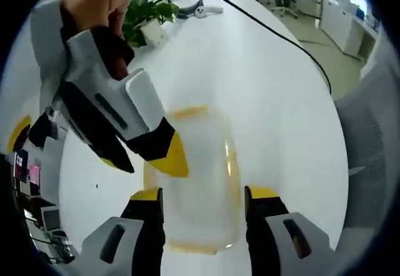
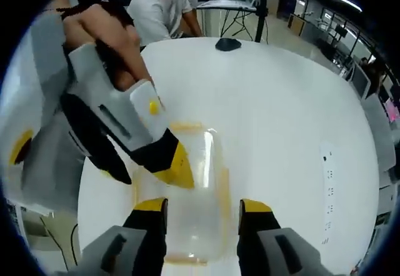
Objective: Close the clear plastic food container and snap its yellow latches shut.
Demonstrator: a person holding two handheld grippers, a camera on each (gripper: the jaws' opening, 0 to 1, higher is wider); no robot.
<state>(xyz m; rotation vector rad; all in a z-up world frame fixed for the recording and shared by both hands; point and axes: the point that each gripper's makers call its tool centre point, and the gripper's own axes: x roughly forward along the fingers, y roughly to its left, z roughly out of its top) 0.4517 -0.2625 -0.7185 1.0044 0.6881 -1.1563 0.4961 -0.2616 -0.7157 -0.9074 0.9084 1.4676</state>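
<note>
The clear plastic container [image 1: 199, 182] with yellow latches along its edges lies flat on the white table [image 1: 275, 101]. It sits just beyond and between the jaws of my left gripper [image 1: 204, 195], which stand wide apart around its near end. My right gripper [image 1: 147, 162] reaches in from the upper left, held by a hand, with one yellow fingertip [image 1: 174, 158] over the container's left edge. In the right gripper view the container [image 2: 194, 188] lies between the spread jaws of my right gripper [image 2: 202, 205]. There my left gripper [image 2: 149, 170] leans in with a yellow fingertip [image 2: 178, 167] over the container's left side. The picture is blurred.
A potted plant [image 1: 147, 14], a grey tool [image 1: 200, 9] and a black cable [image 1: 269, 29] lie on the far table. A chair [image 1: 369, 138] stands at the right. A seated person in white [image 2: 162, 10], a black object [image 2: 228, 44] and a white power strip [image 2: 328, 188] show too.
</note>
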